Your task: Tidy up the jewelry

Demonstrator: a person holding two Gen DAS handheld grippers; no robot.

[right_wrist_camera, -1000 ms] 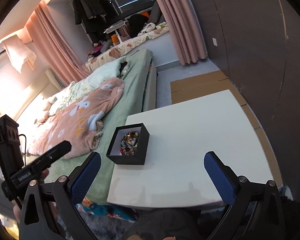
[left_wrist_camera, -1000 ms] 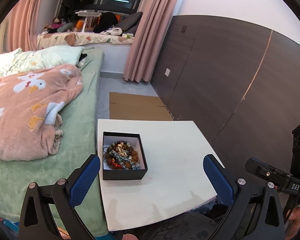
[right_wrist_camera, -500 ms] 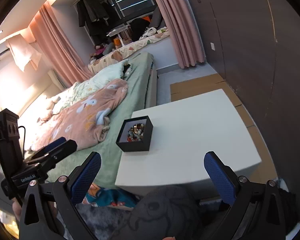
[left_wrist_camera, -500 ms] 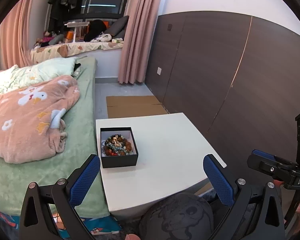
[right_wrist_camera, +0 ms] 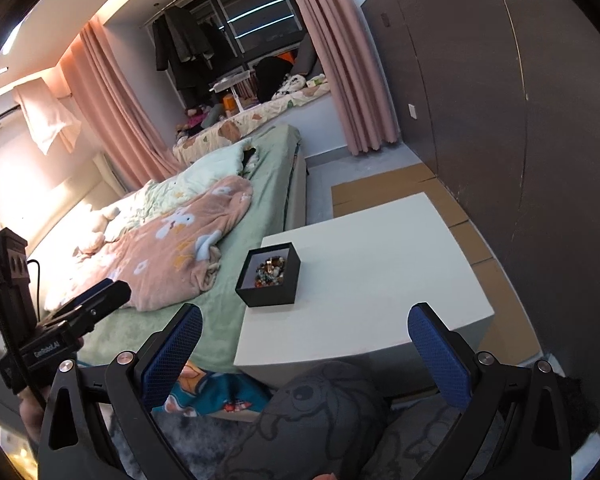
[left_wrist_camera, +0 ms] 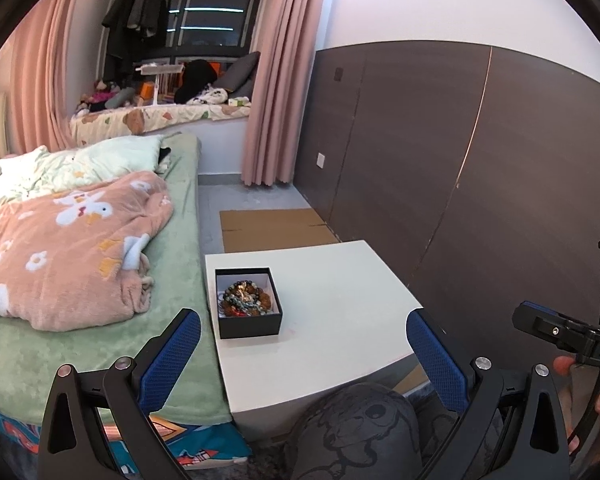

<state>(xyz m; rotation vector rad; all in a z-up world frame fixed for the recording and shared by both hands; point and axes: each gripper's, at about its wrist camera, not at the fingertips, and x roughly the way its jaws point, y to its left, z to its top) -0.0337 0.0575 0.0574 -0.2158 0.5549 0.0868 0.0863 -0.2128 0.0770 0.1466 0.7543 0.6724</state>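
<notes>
A white table [left_wrist_camera: 332, 320] stands beside the bed [left_wrist_camera: 80, 344]; near its bed-side edge sits an open black box [left_wrist_camera: 249, 324] with beaded jewelry [left_wrist_camera: 244, 300] heaped inside. Left gripper [left_wrist_camera: 303, 354] and right gripper [right_wrist_camera: 305, 350] hang spread and empty, well short of it. This fits either sorting ahead or pieces already gathered. Readable: "GenRobot.AI" on the left gripper's body.

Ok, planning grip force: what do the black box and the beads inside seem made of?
The black box looks like matte rigid cardboard: thin straight walls, pale lining. The beads look like glossy stone, wood or glass, in mixed brown, grey and red; too small to tell which.
</notes>
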